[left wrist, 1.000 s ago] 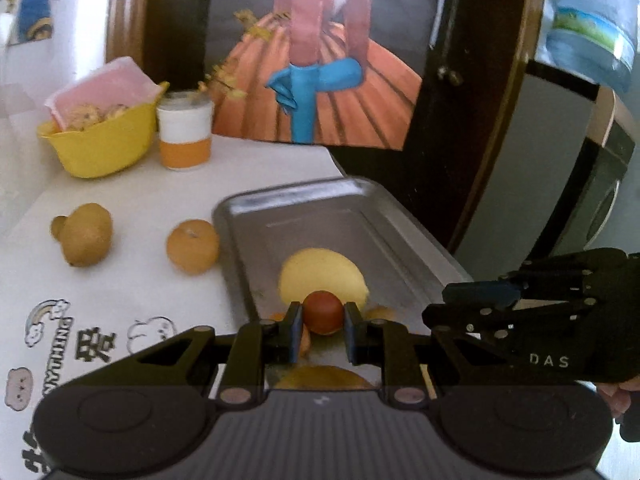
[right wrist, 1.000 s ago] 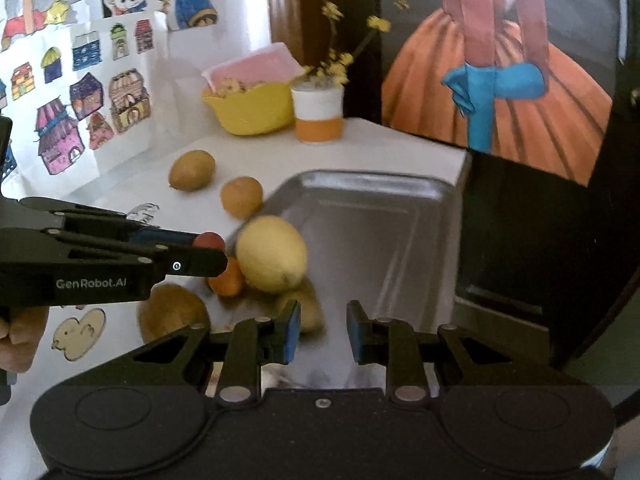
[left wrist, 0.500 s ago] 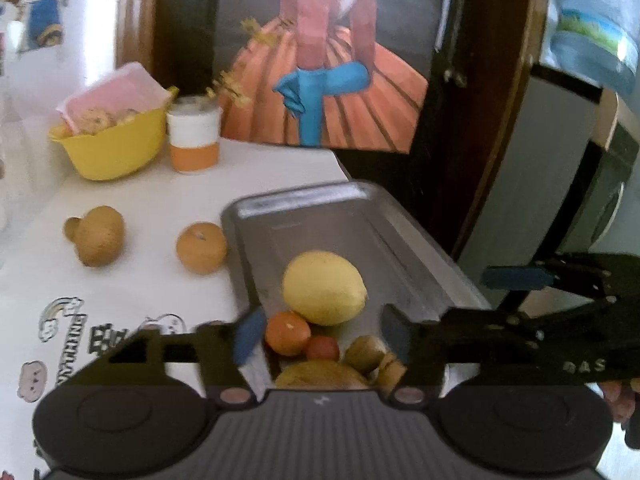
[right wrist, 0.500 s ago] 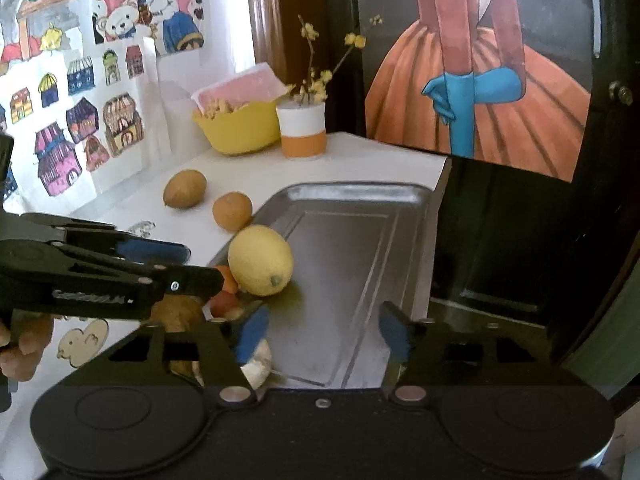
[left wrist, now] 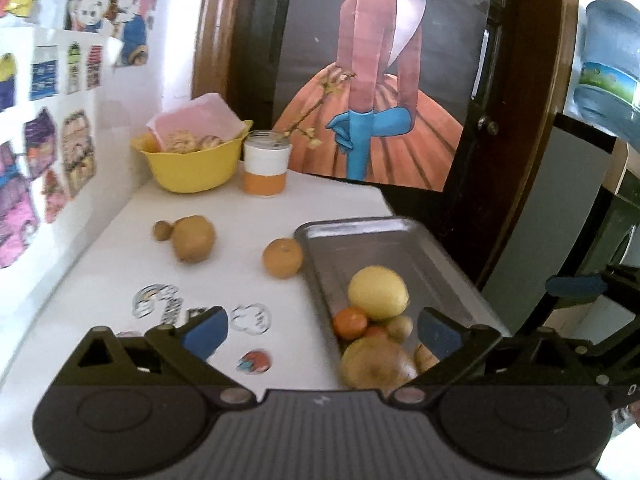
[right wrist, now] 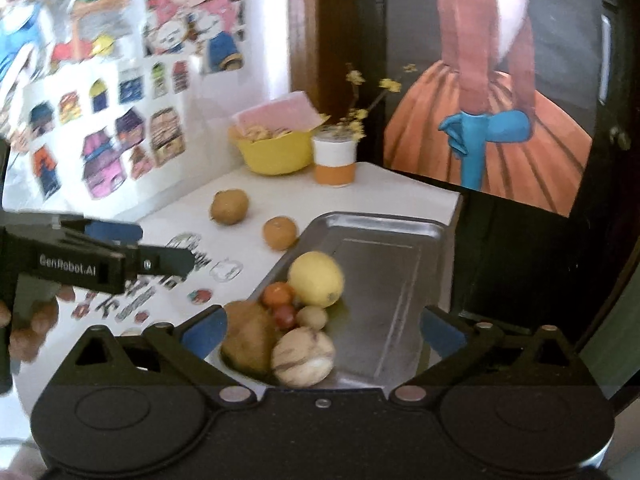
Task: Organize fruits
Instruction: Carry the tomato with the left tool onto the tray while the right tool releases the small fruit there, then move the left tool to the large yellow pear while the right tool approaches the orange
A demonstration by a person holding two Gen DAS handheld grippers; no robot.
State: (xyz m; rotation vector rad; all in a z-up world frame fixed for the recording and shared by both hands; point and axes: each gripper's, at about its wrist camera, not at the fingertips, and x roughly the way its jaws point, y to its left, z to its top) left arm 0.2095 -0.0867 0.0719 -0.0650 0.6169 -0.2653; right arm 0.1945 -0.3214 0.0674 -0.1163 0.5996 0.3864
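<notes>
On my left wrist view, the left gripper [left wrist: 322,336] has its jaws spread wide and empty over the near end of the metal tray [left wrist: 436,252], where a lemon [left wrist: 378,292], a small orange [left wrist: 350,322] and other fruit are piled; an orange [left wrist: 282,257] and a brown fruit [left wrist: 194,238] lie on the white counter [left wrist: 240,216]. On my right wrist view, the right gripper [right wrist: 324,332] is likewise spread and empty above that same pile.

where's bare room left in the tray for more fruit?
Far half of the metal tray, beyond the lemon, is bare, as is the strip along its right wall. The near-left corner is crowded: lemon, small orange, brown fruits piled together.
</notes>
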